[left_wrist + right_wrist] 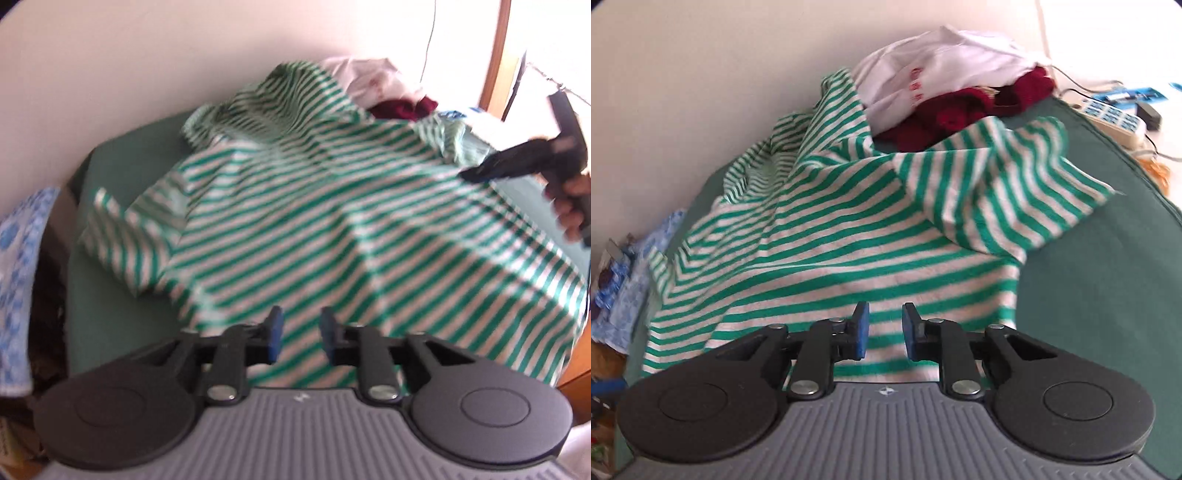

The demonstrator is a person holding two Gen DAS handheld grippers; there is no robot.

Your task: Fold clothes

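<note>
Right wrist view, striped shirt [827, 236] (spread flat) beneath right hand-held gripper [884, 332]

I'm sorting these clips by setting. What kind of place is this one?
Probably a room in a home, not a lab: a green-and-white striped shirt spread on a green cloth-covered surface, a heap of white and dark red laundry by a plain wall, and a white power strip.
</note>
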